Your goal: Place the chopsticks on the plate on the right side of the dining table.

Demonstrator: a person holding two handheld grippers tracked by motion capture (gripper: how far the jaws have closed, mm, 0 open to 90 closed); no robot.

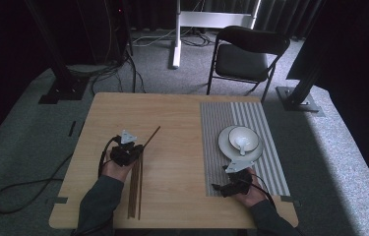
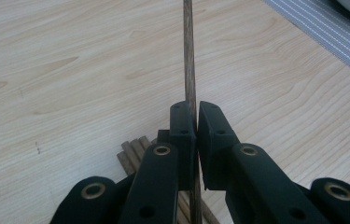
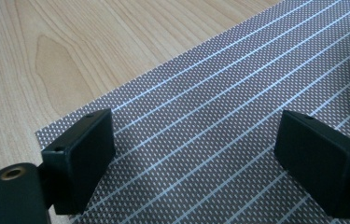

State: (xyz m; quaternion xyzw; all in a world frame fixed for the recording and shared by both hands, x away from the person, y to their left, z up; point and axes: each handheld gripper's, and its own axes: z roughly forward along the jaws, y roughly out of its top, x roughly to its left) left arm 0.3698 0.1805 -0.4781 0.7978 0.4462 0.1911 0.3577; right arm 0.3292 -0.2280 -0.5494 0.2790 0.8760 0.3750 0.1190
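My left gripper (image 2: pixel 196 122) has its jaws clamped tight on one dark wooden chopstick (image 2: pixel 189 60), which pokes out ahead of the jaws and angles up toward the middle of the table (image 1: pixel 172 108). The rest of the chopstick bundle (image 1: pixel 136 189) lies flat just beside and below that gripper, near the front edge. My right gripper (image 3: pixel 196 158) sits with jaws wide apart, holding nothing, over the near left corner of the striped placemat (image 3: pixel 219 98). Farther back on that mat is a white bowl (image 1: pixel 243 138) on a plate (image 1: pixel 225 145), with a spoon inside it
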